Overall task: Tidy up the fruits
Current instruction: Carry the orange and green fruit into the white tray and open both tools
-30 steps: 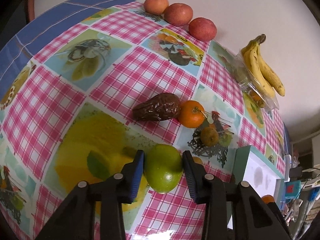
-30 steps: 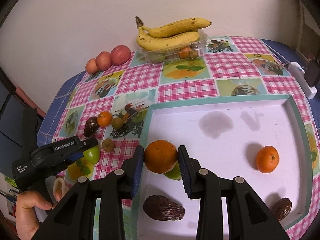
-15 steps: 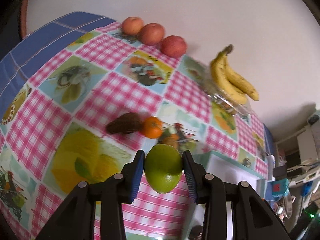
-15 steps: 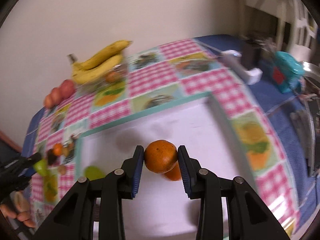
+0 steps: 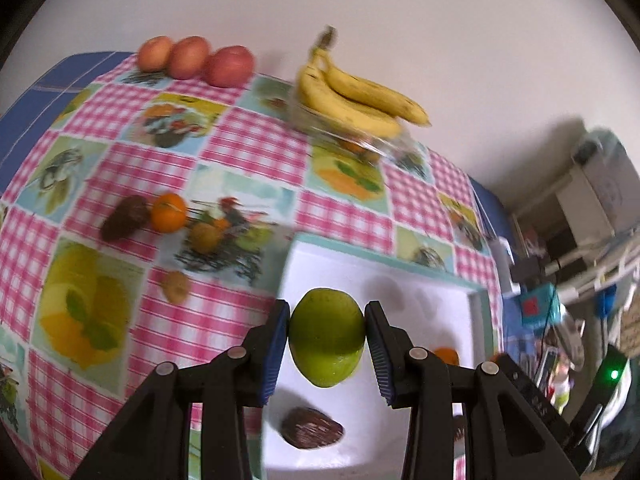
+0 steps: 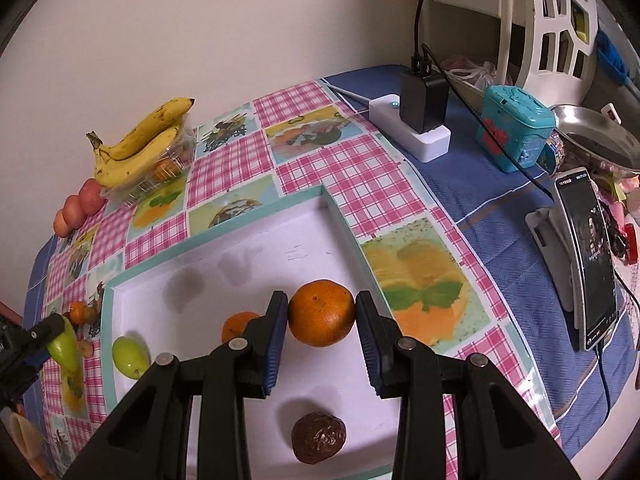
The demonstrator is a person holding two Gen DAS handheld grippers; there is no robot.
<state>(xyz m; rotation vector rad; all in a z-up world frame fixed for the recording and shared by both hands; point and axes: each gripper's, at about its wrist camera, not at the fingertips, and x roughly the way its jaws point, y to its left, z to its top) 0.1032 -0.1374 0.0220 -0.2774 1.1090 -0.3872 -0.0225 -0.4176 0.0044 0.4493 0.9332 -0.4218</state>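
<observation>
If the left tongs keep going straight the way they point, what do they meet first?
Probably the white tray: the left tongs, shut on the green fruit, point at its bare floor. Depth is unclear.

No readable text, labels or numbers. Phone (image 6: 587,258) screen on stand shows small characters, too tiny to read. Tablecloth (image 6: 236,168) carries pictures only.

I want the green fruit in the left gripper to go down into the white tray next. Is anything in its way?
Nothing visible blocks it. The green fruit, shut in the left gripper, hangs over bare floor of the white tray. A dark brown fruit lies nearer the camera, an orange off to the right.
</observation>
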